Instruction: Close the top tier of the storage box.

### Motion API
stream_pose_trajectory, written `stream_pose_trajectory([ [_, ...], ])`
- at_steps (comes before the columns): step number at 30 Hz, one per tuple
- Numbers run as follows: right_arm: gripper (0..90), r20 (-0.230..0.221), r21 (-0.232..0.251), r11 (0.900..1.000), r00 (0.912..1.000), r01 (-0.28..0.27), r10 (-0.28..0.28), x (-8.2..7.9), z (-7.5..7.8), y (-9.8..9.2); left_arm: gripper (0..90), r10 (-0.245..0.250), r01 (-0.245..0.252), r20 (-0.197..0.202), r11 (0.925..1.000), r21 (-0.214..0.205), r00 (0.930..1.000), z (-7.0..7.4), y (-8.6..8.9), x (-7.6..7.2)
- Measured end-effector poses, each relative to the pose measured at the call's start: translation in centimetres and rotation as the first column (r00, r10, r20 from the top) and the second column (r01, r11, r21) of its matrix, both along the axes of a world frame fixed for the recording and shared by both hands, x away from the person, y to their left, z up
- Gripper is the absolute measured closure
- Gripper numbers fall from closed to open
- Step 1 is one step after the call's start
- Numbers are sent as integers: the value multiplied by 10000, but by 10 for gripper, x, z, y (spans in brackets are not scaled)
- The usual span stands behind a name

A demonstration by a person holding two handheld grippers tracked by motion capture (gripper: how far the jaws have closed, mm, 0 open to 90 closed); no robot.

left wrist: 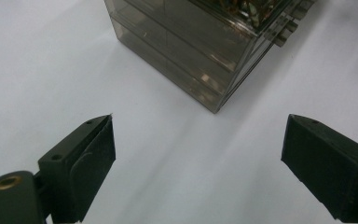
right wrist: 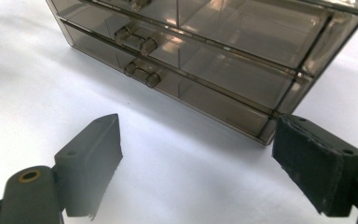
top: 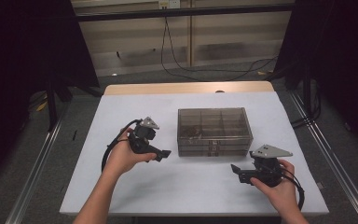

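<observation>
A smoky transparent drawer box (top: 213, 131) stands in the middle of the white table (top: 135, 186), its drawer fronts toward the person. My left gripper (top: 164, 154) hovers just left of the box's front left corner (left wrist: 214, 105), jaws wide apart with nothing between them (left wrist: 198, 163). My right gripper (top: 234, 170) sits in front of the box's right end, pointing left, open and empty (right wrist: 198, 158). The right gripper view shows stacked drawers with small knob handles (right wrist: 142, 73). Some small items lie in a top compartment (left wrist: 249, 9).
The white sheet covers a wooden table whose far edge (top: 189, 87) shows bare. Cables (top: 205, 72) trail on the floor behind. Metal rails (top: 35, 168) run along both sides of the table.
</observation>
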State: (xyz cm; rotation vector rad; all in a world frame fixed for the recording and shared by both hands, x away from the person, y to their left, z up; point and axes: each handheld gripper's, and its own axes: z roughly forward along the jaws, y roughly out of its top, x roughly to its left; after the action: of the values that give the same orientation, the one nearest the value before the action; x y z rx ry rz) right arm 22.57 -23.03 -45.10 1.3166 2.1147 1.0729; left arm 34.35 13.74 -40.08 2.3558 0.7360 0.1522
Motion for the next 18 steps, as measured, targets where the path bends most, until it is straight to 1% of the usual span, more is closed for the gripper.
stream_pose_trajectory([
  [1, 152, -32, 1, 10000, 10000, 39, -39, 0, 0, 0, 97, -11, 11, 21, 10000, 90, 10000, 0, 1, 0],
  [2, 152, -35, 1, 10000, 10000, 26, -26, 0, -1, -1, 97, 32, -32, 56, 10000, -16, 10000, -1, 2, -1],
  [3, 151, -77, -2, 10000, 10000, 58, -58, -1, -1, -2, 97, 25, -25, 22, 10000, -29, 10000, -2, 3, -1],
  [4, 149, -69, -47, 10000, 10000, 11, -11, -1, -2, -3, 97, 21, -21, 26, 10000, 58, 10000, -2, 4, -1],
  [7, 148, -73, -34, 10000, 10000, 20, -20, -1, -2, -4, 96, 90, -90, 33, 10000, 16, 10000, -3, 6, -1],
  [8, 147, -90, -9, 10000, 10000, 41, -41, -2, -2, -5, 97, 103, -102, 25, 9999, -68, 9999, -4, 8, -1],
  [11, 145, -84, 18, 10000, 9999, 60, -60, -2, -2, -6, 97, 125, -125, 20, 9999, -45, 9999, -4, 11, -1],
  [12, 145, -73, -7, 10000, 9999, 77, -77, -2, -3, -8, 96, 247, -247, 54, 9996, -131, 9997, -6, 13, -1],
  [18, 144, -64, -25, 9999, 9998, 166, -167, -3, -4, -13, 97, 347, -347, 27, 9993, -110, 9994, -9, 21, -1],
])
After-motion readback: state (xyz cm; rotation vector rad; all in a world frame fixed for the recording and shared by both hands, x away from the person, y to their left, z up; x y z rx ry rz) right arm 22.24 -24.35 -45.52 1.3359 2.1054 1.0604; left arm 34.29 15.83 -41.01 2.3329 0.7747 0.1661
